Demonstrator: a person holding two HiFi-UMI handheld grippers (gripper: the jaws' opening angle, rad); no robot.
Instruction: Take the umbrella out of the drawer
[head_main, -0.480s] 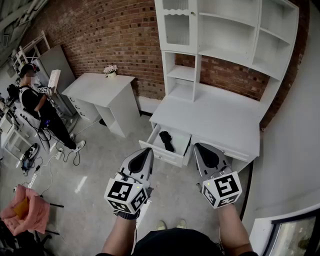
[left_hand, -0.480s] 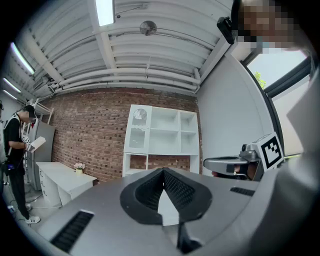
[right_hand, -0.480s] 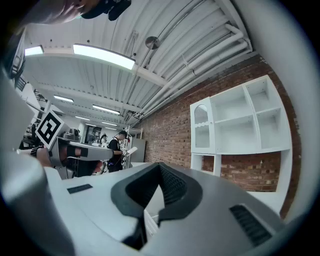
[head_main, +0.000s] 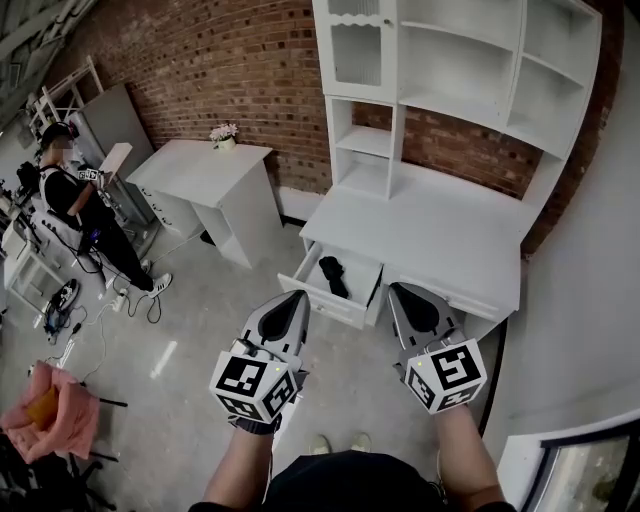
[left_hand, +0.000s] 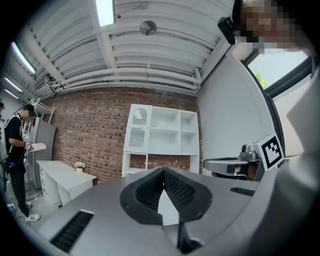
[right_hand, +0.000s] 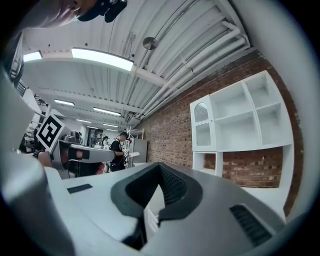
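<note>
A black folded umbrella (head_main: 333, 277) lies in the open left drawer (head_main: 318, 305) of the white desk (head_main: 430, 240) with a shelf unit on top. Both grippers hover level in front of the desk, short of the drawer. My left gripper (head_main: 297, 297) points at the drawer's front, jaws shut and empty; in the left gripper view its pads meet at the left gripper's tip (left_hand: 162, 171). The right gripper (head_main: 398, 291) is just right of the drawer, jaws also shut with nothing in them, as the right gripper's tip (right_hand: 159, 166) shows. The drawer is hidden in both gripper views.
A smaller white desk (head_main: 205, 170) with a flower pot (head_main: 222, 138) stands to the left against the brick wall. A person (head_main: 75, 205) stands at far left among cables on the floor. A pink cloth (head_main: 48, 412) lies at lower left. My shoes (head_main: 337, 443) are just behind the grippers.
Both grippers stay where they were, still shut. The person at the far left has shifted a little.
</note>
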